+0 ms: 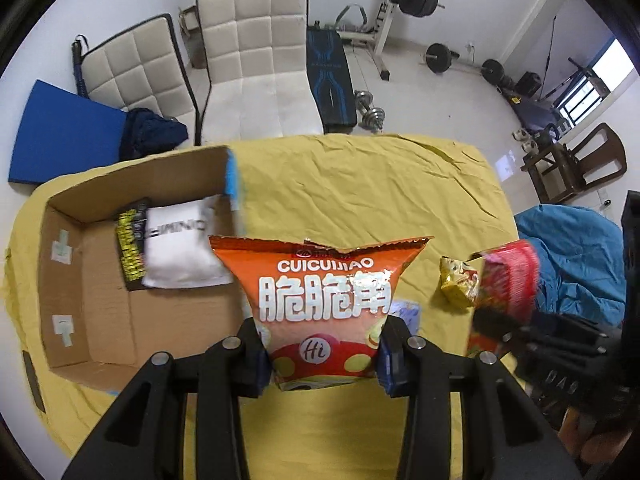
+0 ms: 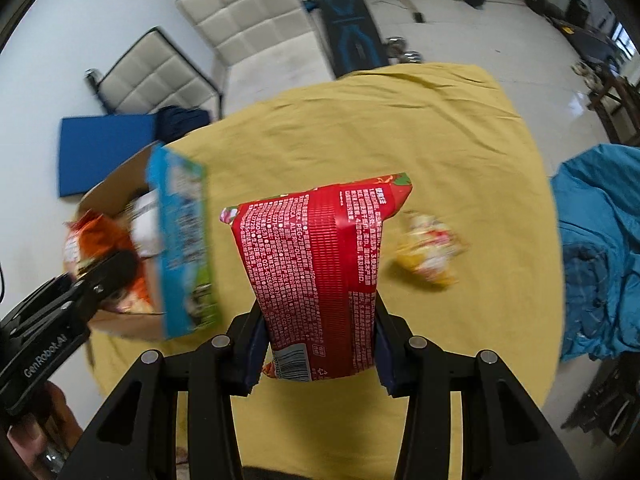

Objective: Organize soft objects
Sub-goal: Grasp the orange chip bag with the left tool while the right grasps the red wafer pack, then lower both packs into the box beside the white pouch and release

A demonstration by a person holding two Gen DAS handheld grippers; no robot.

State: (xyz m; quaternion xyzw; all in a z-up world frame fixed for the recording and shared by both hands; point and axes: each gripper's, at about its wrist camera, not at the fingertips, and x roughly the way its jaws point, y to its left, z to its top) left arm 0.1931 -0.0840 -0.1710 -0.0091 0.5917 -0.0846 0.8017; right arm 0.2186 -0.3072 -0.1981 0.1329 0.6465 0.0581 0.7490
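Pinching the lower part of the orange bag (image 1: 322, 300), the left gripper (image 1: 323, 354) has both pads pressed into its glossy, puffed sides, holding it upright above the yellow cloth (image 1: 360, 184), just right of the box (image 1: 100, 312). The bag's crimped top edge flares wide. Over to the other hand: the right gripper (image 2: 320, 354) clamps the red bag (image 2: 320, 272) the same way, low down, printed back panel with its barcode facing the camera, the foil creased near the top.

The cardboard box is open-topped, with taped patches on its inner wall and a blue printed flap standing up at its right corner. Inside lie a soft white pouch (image 1: 180, 252) and a black-and-yellow packet (image 1: 130, 248), pushed to the far end; the near half of the floor is bare cardboard. A crinkled yellow packet (image 1: 458, 282) lies on the cloth to the right, apart from both held bags.

The cloth is wrinkled all over, with broad bare fabric beyond the bags up to the far edge, where white quilted chairs (image 1: 256, 60) stand on the tiled floor. A blue jacket (image 2: 600, 248) is heaped off the right edge.

Only the left view looks down into the box. The right view shows the flap's colourful outer face and the left gripper from the side, blurred, beside the box.
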